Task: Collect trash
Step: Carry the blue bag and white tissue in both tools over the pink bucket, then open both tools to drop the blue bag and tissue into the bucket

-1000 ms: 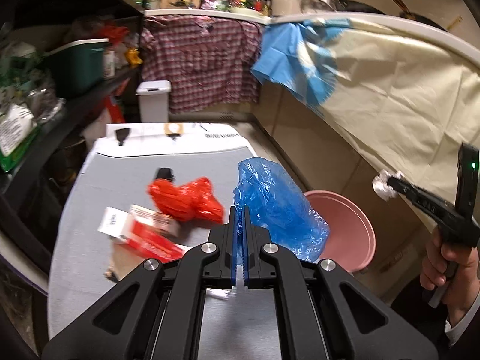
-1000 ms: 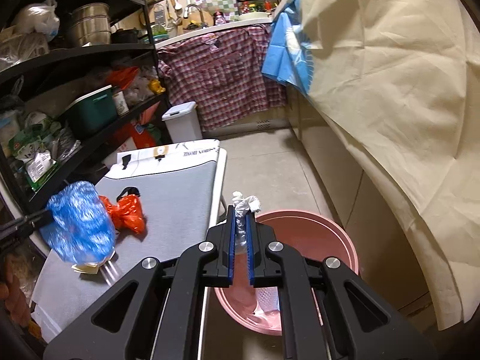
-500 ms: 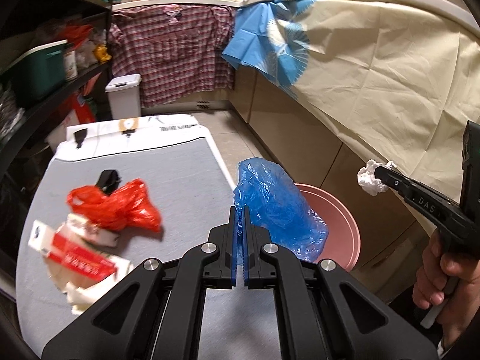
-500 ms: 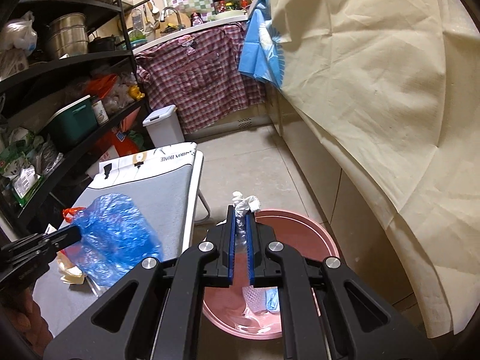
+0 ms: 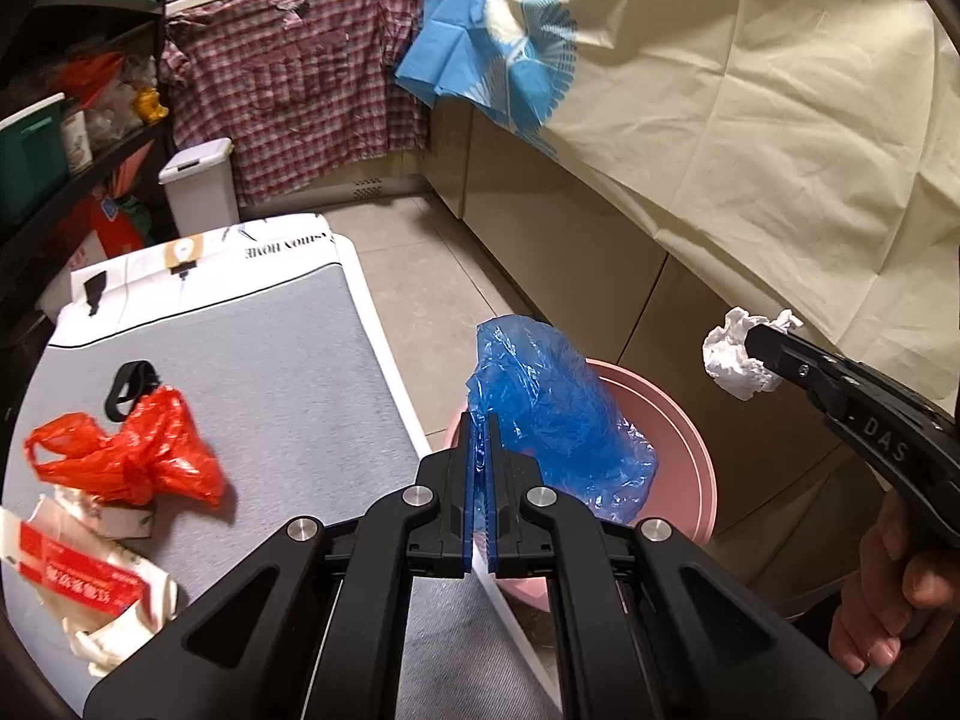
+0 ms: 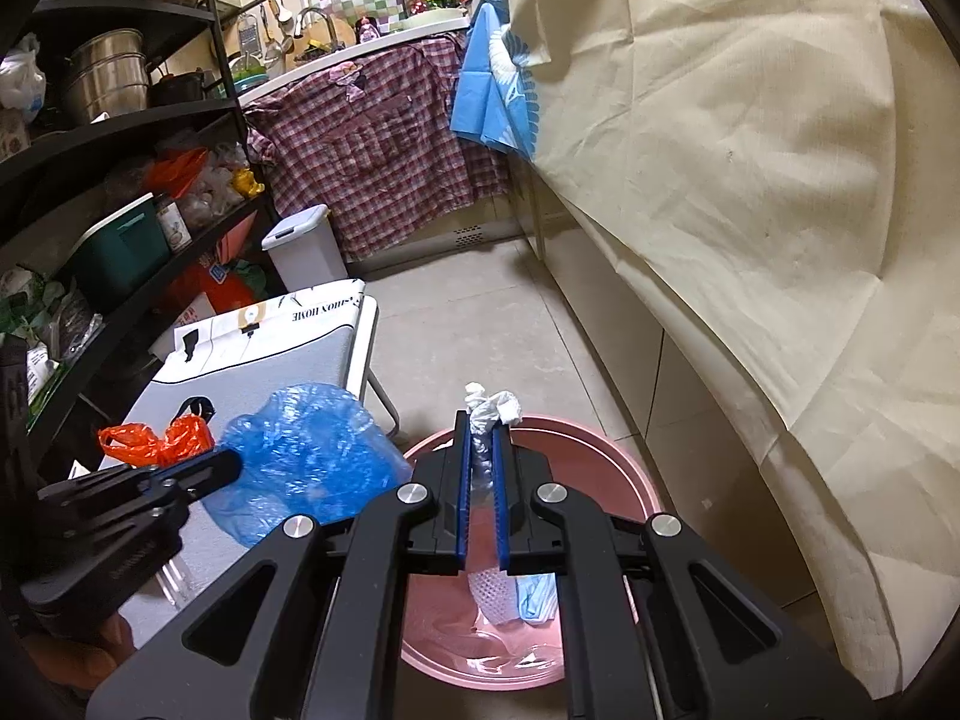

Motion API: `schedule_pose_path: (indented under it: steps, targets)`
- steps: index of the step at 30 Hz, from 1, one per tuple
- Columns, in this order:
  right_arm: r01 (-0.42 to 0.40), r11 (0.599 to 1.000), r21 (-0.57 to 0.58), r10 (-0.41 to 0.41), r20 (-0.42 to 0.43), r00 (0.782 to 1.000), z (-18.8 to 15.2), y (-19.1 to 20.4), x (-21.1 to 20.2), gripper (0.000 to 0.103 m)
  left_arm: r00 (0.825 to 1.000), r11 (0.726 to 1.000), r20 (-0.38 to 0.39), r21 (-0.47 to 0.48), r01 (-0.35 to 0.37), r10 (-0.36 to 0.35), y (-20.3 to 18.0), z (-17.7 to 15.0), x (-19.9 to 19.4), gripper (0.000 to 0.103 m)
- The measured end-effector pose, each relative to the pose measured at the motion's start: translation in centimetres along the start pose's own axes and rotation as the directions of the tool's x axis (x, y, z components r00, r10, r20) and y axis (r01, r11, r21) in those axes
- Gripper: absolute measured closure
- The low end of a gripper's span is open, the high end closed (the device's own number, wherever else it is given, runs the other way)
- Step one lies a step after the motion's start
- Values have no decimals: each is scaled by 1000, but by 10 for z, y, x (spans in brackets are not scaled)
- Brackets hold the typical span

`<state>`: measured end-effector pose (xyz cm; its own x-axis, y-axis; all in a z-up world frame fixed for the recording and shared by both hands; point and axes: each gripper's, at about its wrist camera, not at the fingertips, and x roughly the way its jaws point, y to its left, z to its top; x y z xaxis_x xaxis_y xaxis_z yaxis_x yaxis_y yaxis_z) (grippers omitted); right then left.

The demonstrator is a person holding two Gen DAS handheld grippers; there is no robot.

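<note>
My left gripper (image 5: pixel 480 426) is shut on a crumpled blue plastic bag (image 5: pixel 555 414) and holds it over the near rim of the pink basin (image 5: pixel 690 456) on the floor. My right gripper (image 6: pixel 480 426) is shut on a crumpled white tissue (image 6: pixel 492 411) above the same basin (image 6: pixel 600 444), which holds some trash. The tissue (image 5: pixel 738 360) also shows in the left wrist view, right of the basin. A red plastic bag (image 5: pixel 132 456) and a red-and-white carton (image 5: pixel 78 576) lie on the grey table (image 5: pixel 270 360).
A black clip (image 5: pixel 129 387) lies on the table. A white lidded bin (image 5: pixel 201 183) stands beyond it. Black shelves (image 6: pixel 120 192) full of goods line the left. A cream sheet (image 6: pixel 750 150) covers the counter on the right. Tiled floor (image 6: pixel 480 324) lies between.
My left gripper has carried the blue bag right, from above the table to the basin's edge. My right gripper has stayed over the basin with the tissue.
</note>
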<state>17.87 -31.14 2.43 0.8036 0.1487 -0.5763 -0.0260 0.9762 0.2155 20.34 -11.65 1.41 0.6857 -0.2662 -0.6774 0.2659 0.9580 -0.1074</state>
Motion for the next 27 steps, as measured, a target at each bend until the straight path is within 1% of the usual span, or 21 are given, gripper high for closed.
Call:
schedule_pose_path:
  steps: [11, 13, 15, 17, 18, 19, 20, 21, 22, 27]
  targets:
    - [17, 1000, 8, -17, -16, 1000, 1, -5, 12, 96, 999, 1000, -36, 5, 17, -17, -9, 0, 26, 101]
    - [20, 1000, 8, -20, -18, 1000, 0, -6, 12, 93, 999, 1000, -40, 6, 19, -19, -10, 1, 30, 101]
    - [32, 999, 9, -32, -22, 999, 0, -6, 14, 92, 999, 1000, -43, 10, 25, -25, -11, 3, 33, 101]
    - [41, 999, 18, -40, -30, 999, 0, -7, 16, 84, 998, 999, -52, 14, 39, -38, -12, 5, 36, 100]
    - [45, 999, 28, -44, -34, 998, 0, -9, 17, 69, 997, 999, -60, 17, 49, -48, -13, 6, 37, 97]
    - [50, 998, 35, -49, -35, 998, 0, -9, 17, 54, 997, 999, -66, 18, 50, -49, -13, 7, 39, 88]
    - [55, 998, 41, -54, -34, 998, 0, -10, 17, 51, 997, 999, -64, 18, 46, -45, -13, 7, 38, 81]
    - [57, 997, 44, -56, -35, 998, 0, -12, 18, 51, 997, 999, -56, 16, 45, -44, -11, 6, 37, 70]
    - [57, 997, 47, -56, -37, 998, 0, -13, 18, 51, 998, 999, -46, 12, 47, -46, -9, 6, 34, 68]
    - [57, 997, 55, -55, -42, 998, -1, -14, 20, 50, 998, 999, -33, -1, 48, -48, 0, 5, 26, 68]
